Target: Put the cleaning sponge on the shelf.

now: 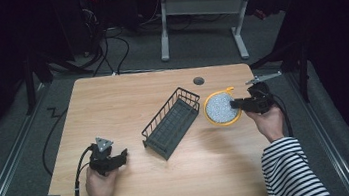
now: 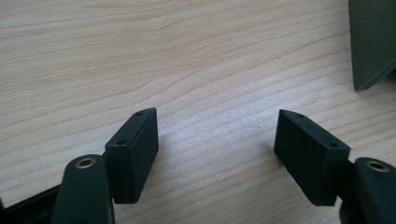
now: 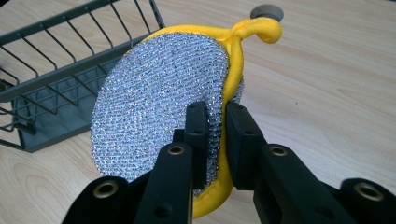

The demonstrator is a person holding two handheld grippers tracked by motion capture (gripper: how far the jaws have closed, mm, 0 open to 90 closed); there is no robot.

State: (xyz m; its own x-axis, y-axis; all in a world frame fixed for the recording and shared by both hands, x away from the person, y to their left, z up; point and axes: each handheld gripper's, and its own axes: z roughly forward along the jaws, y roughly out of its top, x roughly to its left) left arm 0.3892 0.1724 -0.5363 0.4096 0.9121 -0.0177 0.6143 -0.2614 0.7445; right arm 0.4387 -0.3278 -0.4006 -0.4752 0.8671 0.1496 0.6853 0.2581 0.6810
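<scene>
While the right gripper (image 3: 215, 140) pinches the round scrubber (image 3: 159, 107) by its edge just beside the wire basket (image 1: 170, 122), the left gripper (image 2: 215, 149) rests open on the table (image 1: 126, 94); next, probably, carrying the scrubber over the basket.

Glittery silver mesh scrubber (image 3: 154, 107), yellow cloth edge; matt wood table (image 1: 127, 98).

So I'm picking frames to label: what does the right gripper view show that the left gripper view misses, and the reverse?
Right gripper view: the right gripper shut on the edge of a round silver scrubber with a yellow rim and loop, plus the wire basket seen whole-sided behind it. Left gripper view: the left gripper with jaws wide apart, nothing between them, close over bare wood. Both share the wooden table and some of the dark basket, just a corner in the left gripper view.
</scene>
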